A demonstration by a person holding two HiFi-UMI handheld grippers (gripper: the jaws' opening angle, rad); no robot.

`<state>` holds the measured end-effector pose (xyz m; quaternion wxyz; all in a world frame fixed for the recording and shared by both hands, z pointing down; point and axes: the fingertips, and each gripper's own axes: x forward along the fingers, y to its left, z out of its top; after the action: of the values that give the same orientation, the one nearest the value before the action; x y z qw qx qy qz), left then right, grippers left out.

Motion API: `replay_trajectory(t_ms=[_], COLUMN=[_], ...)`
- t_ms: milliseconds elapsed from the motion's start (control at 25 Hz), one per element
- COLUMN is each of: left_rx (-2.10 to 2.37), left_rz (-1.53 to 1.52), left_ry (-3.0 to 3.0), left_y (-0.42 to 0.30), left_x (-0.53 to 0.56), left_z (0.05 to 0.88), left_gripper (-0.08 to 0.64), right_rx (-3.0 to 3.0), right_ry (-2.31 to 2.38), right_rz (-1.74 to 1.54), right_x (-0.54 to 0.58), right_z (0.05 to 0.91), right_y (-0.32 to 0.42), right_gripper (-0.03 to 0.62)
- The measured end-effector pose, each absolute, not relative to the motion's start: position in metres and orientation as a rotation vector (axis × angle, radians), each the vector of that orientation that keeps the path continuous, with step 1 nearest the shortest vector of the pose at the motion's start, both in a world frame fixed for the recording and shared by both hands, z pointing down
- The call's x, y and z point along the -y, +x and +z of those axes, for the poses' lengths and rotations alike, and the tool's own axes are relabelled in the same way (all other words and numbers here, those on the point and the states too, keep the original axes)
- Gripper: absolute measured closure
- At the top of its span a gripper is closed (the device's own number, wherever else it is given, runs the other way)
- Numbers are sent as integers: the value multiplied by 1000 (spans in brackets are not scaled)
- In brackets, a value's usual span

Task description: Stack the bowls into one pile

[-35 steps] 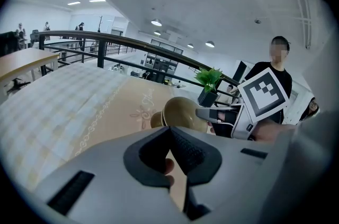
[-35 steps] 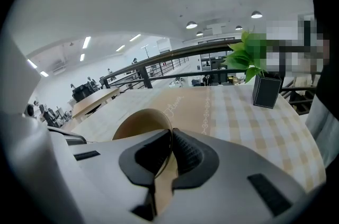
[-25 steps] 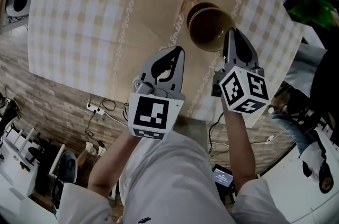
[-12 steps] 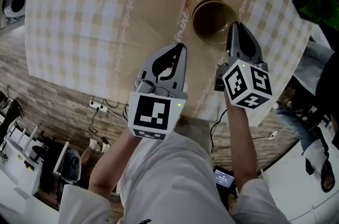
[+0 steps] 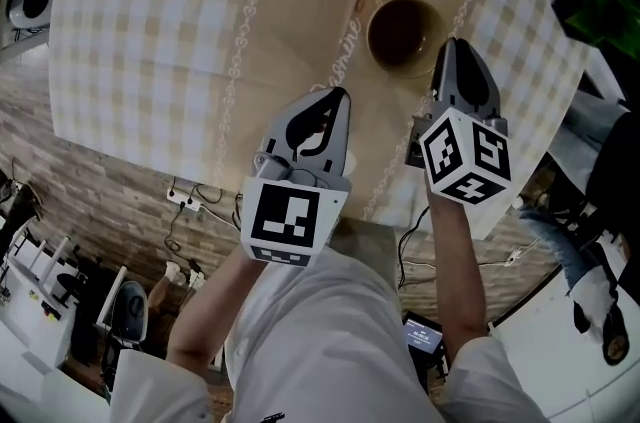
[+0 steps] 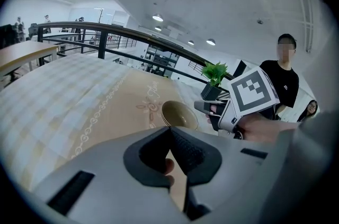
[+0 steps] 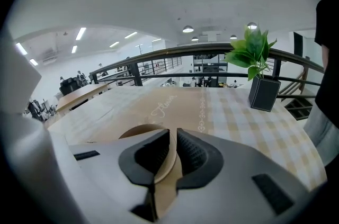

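A brown bowl (image 5: 403,33) rests on the tan runner of the checked tablecloth (image 5: 150,21); a double edge on its left side (image 6: 165,114) hints at another bowl nested under it. My right gripper (image 5: 455,46) is at the bowl's right rim, and in the right gripper view its jaws (image 7: 173,133) stand a narrow slit apart with the bowl's (image 7: 136,132) rim running through the slit. My left gripper (image 5: 338,97) hovers left of the bowl and nearer the table edge, shut (image 6: 170,130) with nothing in it.
A green plant (image 7: 253,53) in a dark pot (image 7: 263,93) stands at the table's far right corner. A person in black (image 6: 283,77) stands beyond it. The table's near edge (image 5: 200,176) drops to the floor, with cables below.
The bowl has sunk lower and looks smaller and flatter on the table, with the right gripper staying at its rim. The left gripper has barely moved.
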<state>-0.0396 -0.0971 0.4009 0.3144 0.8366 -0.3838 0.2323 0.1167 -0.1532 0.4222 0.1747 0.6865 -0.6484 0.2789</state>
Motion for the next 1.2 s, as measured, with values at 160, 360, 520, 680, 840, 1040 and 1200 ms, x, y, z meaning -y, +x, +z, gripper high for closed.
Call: replay_trajectory(t_ms=[160,360,520,680,840,1040,1200], left_rx=[1034,1061,1096,1131,1141,1153,1159], left_rz=[606,598,581,557,531,493,464], left_ry=[2209,2223,2234,2246,2251,2281,2310], left_y=[-42,-44,-44,-43,-39,-30,-20], left_x=[93,84,76,65,48,28,10], left_z=[391,372,352,331,310,279,255], left_gripper=[541,541,541,541,541,541,541], right_rx=[1862,1929,2003,2041,2075,2104,2132], right_ry=[1937,1908,1868,1853,1837,1839,1852], right_rz=[771,747,729,707,670,633,629], right_x=[149,138,123,103,78,46,19], right_z=[409,385,366,346,325,300,281], right_y=[118,112,107,109,111,119,127], right_gripper=[551,551,551,551,551,551,551])
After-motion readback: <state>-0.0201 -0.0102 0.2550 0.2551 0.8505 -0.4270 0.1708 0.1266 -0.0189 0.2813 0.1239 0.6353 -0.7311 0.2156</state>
